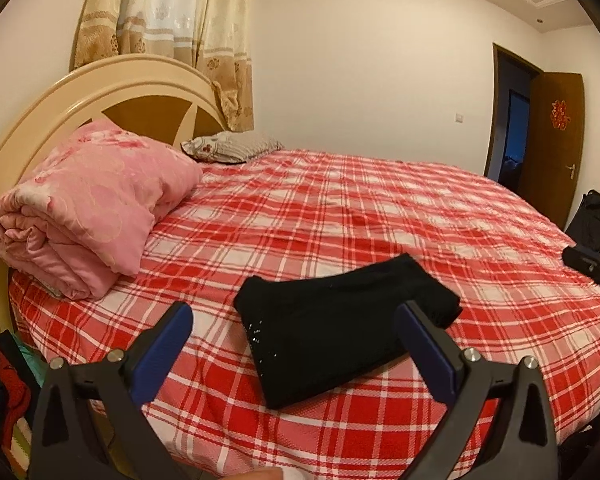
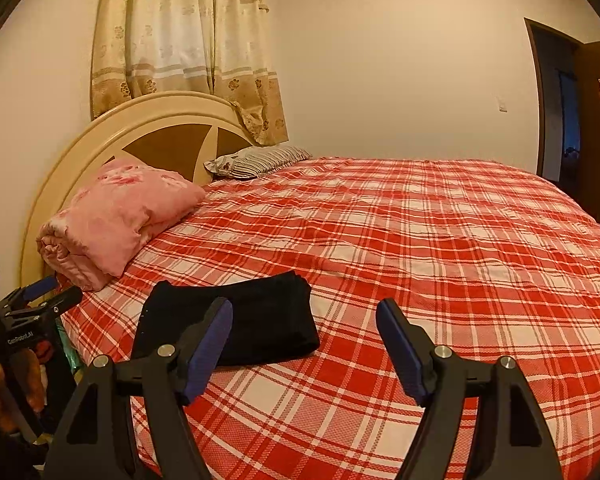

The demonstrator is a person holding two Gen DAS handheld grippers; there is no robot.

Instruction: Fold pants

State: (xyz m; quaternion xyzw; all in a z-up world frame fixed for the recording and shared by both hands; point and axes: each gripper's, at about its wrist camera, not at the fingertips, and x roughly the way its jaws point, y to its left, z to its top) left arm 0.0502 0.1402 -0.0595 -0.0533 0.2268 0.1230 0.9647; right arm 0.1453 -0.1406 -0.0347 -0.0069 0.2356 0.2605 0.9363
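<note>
The black pants point(image 1: 340, 324) lie folded into a compact rectangle on the red plaid bed point(image 1: 380, 216), near its front edge. My left gripper point(image 1: 294, 316) is open and empty, held back from the pants and above them. In the right wrist view the pants point(image 2: 260, 320) sit front left. My right gripper point(image 2: 304, 312) is open and empty, above the bed just right of the pants. The left gripper also shows at the left edge of the right wrist view point(image 2: 48, 290). Part of the right gripper's body shows at the right edge of the left wrist view point(image 1: 592, 268).
A rolled pink quilt point(image 1: 88, 208) lies at the head of the bed, by the cream headboard point(image 1: 112, 88). A striped pillow point(image 1: 232, 146) lies behind it. Curtains point(image 1: 172, 32) hang behind. An open doorway point(image 1: 512, 120) and a dark bag point(image 1: 592, 220) are at right. Clothes point(image 1: 0, 384) pile at lower left.
</note>
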